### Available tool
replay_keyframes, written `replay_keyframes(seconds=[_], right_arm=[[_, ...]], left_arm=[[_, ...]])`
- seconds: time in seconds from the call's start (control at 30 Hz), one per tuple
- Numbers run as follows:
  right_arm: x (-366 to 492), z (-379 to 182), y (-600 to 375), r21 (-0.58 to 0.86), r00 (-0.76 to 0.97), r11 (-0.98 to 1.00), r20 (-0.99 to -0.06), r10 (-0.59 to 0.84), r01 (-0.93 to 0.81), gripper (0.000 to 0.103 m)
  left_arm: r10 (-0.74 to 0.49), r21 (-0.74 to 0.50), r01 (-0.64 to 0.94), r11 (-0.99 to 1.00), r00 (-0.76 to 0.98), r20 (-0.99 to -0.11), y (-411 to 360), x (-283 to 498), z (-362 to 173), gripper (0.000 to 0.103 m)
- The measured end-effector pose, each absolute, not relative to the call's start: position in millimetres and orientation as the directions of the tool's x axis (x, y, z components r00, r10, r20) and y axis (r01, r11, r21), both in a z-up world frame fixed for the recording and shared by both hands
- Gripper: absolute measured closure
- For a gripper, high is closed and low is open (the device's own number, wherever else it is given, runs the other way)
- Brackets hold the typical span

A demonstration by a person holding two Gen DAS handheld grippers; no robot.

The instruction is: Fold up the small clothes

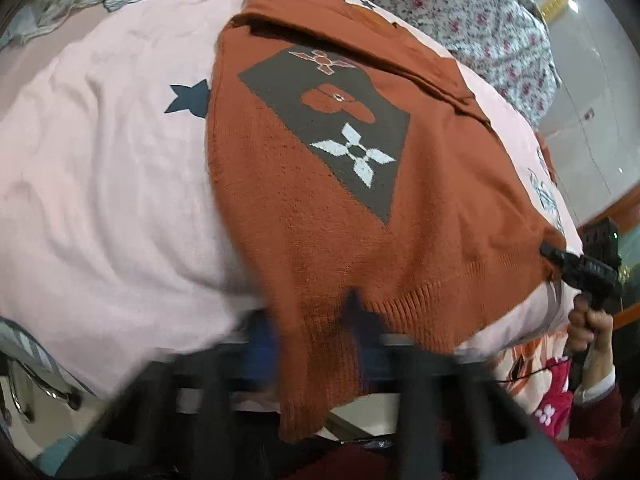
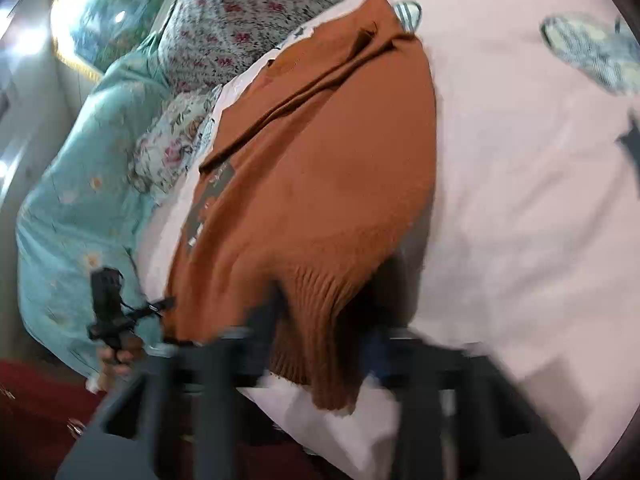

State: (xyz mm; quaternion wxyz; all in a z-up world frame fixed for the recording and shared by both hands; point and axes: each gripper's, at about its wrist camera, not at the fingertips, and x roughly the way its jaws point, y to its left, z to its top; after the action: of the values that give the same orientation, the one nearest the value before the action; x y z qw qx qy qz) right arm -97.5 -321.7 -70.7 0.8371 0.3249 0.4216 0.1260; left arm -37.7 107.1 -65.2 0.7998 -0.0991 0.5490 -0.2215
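Note:
A small rust-orange knitted sweater (image 1: 320, 216) with a dark grey diamond panel of flowers lies on a pink bedsheet (image 1: 100, 184). My left gripper (image 1: 316, 332) is shut on its ribbed hem at the near corner, which hangs over the bed edge. My right gripper (image 2: 328, 332) is shut on the ribbed hem at the other corner of the sweater (image 2: 312, 184). The right gripper also shows in the left wrist view (image 1: 548, 252), pinching the hem. The left gripper shows in the right wrist view (image 2: 168, 304) at the sweater's far corner.
A floral quilt (image 1: 460, 12) is bunched at the head of the bed. A light blue blanket (image 2: 80, 184) lies beside the sweater. The bed edge is close below both grippers. A metal rail (image 1: 36, 392) shows at lower left.

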Motion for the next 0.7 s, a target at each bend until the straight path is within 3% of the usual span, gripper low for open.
replay_keyframes(seconds=[0.23, 0.4, 0.47, 0.63, 0.7], right_arm=[[-146.1, -38.5, -336.5, 0.664, 0.669, 0.748, -0.555, 0.495, -0.003, 0.097], [-148.1, -57.9, -343.8, 0.659, 0.623, 0.750, -0.610, 0.490, 0.055, 0.097], [-142.7, -66.3, -341.8, 0.646, 0.598, 0.760, -0.638, 0.486, 0.071, 0.096], [-136.7, -69.9, -345.7, 0.667, 0.603, 0.741, -0.622, 0.499, 0.075, 0.088], [-132.6, -72.6, -343.0, 0.666, 0.601, 0.741, -0.625, 0.499, 0.078, 0.087]], left_arm=[[-0.552, -0.474, 0.291, 0.831, 0.331, -0.765, 124.4, -47.4, -36.3, 0.098], [-0.545, -0.489, 0.250, 0.836, 0.274, -0.792, 129.4, -36.1, -63.7, 0.097], [-0.570, -0.528, 0.221, 0.820, 0.241, -0.785, 132.5, -31.9, -70.5, 0.091], [-0.666, -0.634, 0.206, 0.746, 0.180, -0.724, 129.6, -26.8, -78.4, 0.051], [-0.654, -0.609, 0.246, 0.754, 0.199, -0.730, 120.0, -27.9, -74.7, 0.059]])
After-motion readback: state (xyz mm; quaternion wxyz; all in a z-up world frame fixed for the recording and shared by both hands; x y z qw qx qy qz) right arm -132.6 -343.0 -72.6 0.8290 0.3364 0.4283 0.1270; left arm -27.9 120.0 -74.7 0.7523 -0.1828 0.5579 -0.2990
